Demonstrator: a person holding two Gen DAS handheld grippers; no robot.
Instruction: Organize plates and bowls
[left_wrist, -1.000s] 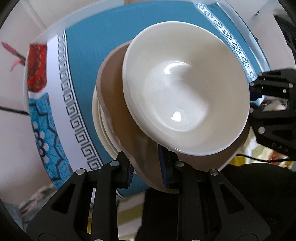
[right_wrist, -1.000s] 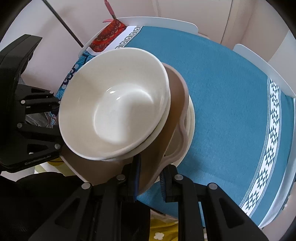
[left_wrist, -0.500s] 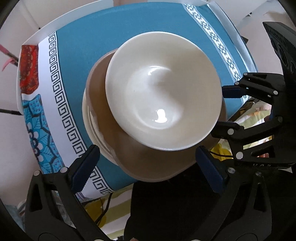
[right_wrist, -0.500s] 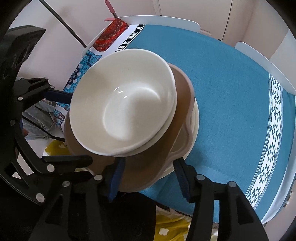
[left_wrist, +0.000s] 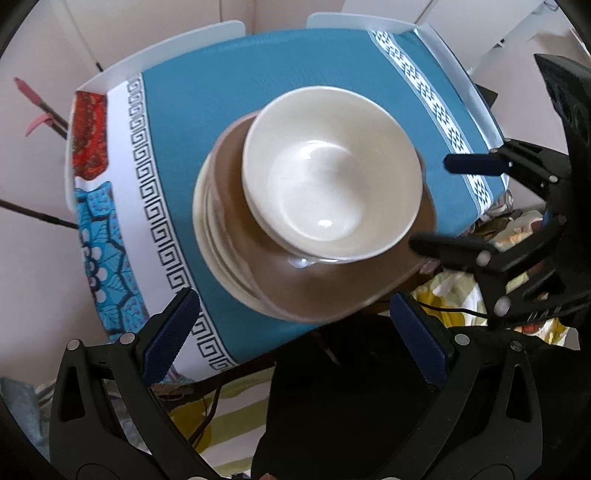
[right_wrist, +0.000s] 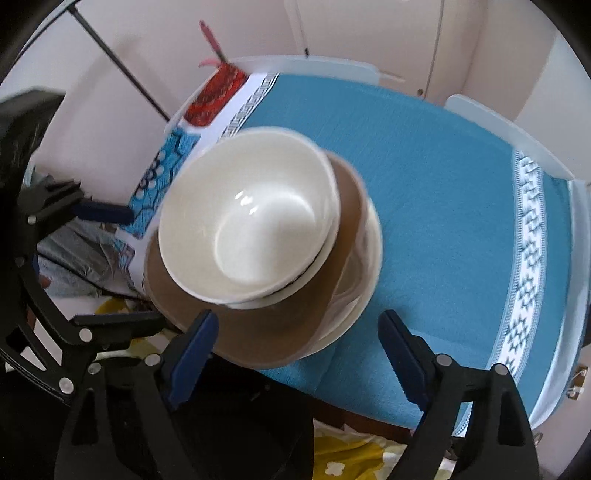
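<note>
Glossy glazed ceramic on the white bowl, catching highlights; the brown plate beneath looks matt and smooth. Woven cloth, the blue tablecloth, and ridged rubbery blue pads on matt black plastic.

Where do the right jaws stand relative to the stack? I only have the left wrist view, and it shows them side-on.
Observer: In the right wrist view the right gripper has its jaws opening. Its pads are off the brown plate, and nothing is pinched.
Operator: Is that a single bowl on top?
Observer: No. From that side, a second bowl shows nested under the top bowl, with a dark line between their rims.
</note>
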